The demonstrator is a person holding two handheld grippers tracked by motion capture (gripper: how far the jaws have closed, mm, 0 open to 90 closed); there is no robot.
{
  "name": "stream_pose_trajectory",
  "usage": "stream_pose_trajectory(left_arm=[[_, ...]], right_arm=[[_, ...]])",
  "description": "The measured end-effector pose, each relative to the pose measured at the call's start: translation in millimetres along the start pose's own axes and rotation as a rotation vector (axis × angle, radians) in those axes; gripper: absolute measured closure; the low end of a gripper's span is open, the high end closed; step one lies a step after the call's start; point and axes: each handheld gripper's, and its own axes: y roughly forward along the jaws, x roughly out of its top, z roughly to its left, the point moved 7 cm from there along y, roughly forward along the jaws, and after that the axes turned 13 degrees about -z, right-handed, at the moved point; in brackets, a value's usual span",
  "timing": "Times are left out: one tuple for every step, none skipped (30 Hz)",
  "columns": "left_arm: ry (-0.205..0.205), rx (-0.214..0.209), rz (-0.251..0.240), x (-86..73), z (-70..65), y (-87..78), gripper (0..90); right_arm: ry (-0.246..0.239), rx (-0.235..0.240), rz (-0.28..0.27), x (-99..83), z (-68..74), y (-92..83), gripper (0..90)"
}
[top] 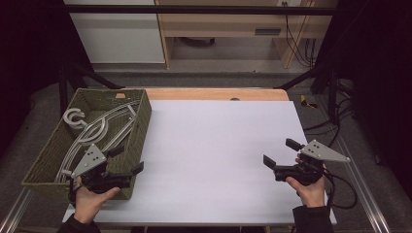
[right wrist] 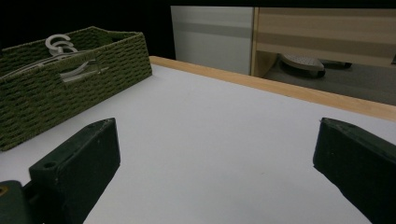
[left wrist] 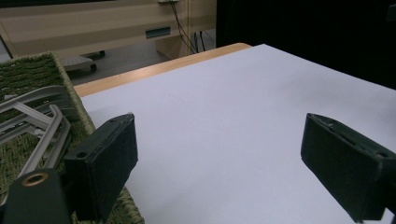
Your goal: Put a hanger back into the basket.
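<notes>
A green woven basket stands at the table's left side with several pale grey clothes hangers lying in it. My left gripper hovers at the basket's near right corner, open, with nothing between its jaws. In the left gripper view the left gripper looks over bare white table, the basket and the hangers at its left. My right gripper is at the right of the table, open and empty. In the right gripper view the right gripper faces the basket, hanger hooks poking above its rim.
The white tabletop stretches between the two grippers, with a wooden strip along its far edge. Beyond it are a floor, pale furniture and cables. Black cables trail from the right gripper off the table's right side.
</notes>
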Motion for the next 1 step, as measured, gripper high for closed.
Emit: stream_pose_trajectory(left_arm=[[0.002,-0.002,0.001,-0.7,-0.2,0.3,10.5]], right_arm=[[-0.001,0.006,0.0,0.3,0.6,-0.3,1.1]])
